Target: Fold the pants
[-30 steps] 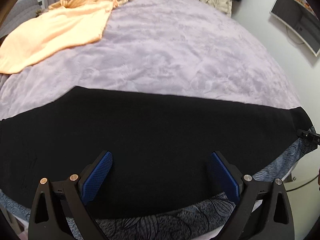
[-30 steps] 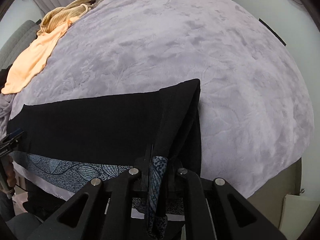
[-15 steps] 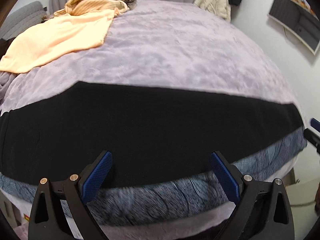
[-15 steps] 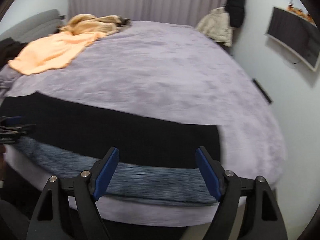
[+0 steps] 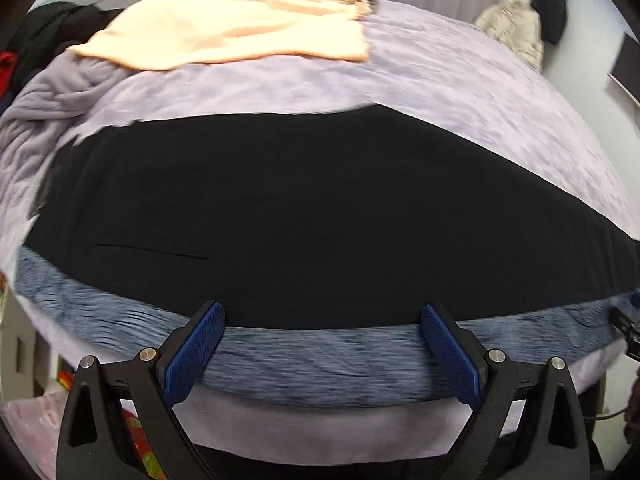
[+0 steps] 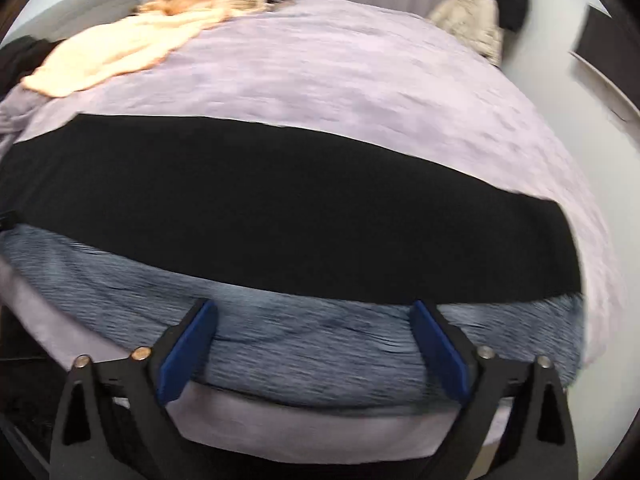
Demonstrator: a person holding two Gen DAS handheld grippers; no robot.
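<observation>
Pants (image 5: 320, 216) lay flat across the near edge of the bed (image 5: 460, 92), their long axis running left to right, crosswise to both claws. A patterned blue-grey strip (image 5: 320, 360) bordered their near side, possibly an underlying layer. The left claw (image 5: 322, 354) and the right claw (image 6: 314, 350) both stood spread wide, holding nothing, poised just short of that near border. Each faced the cloth squarely; the right view showed the pants' right end (image 6: 560, 252), so that claw seemed nearer it.
</observation>
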